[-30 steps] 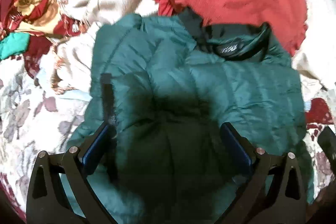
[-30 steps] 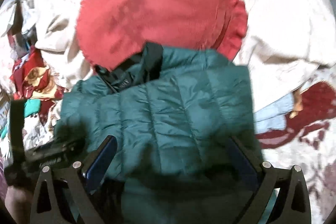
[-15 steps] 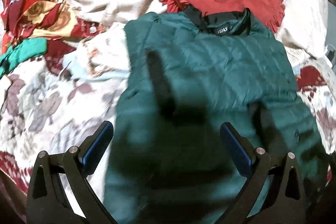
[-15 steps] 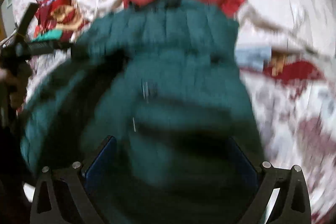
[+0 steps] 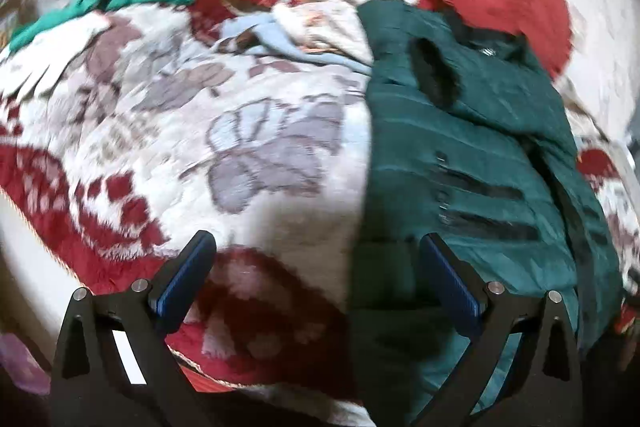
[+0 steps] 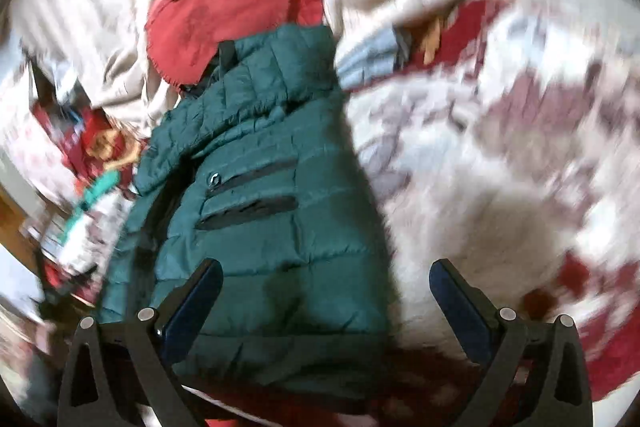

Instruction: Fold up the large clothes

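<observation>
Both pairs of fingers stand wide apart with nothing between them. The left gripper hangs over the patterned blanket, its right-hand finger at the edge of the green puffer jacket. The right gripper hangs with its left-hand finger over the jacket's hem. The jacket lies as a long narrow strip, seemingly folded lengthwise, collar against a red cushion, probably so it can next be doubled end to end.
</observation>
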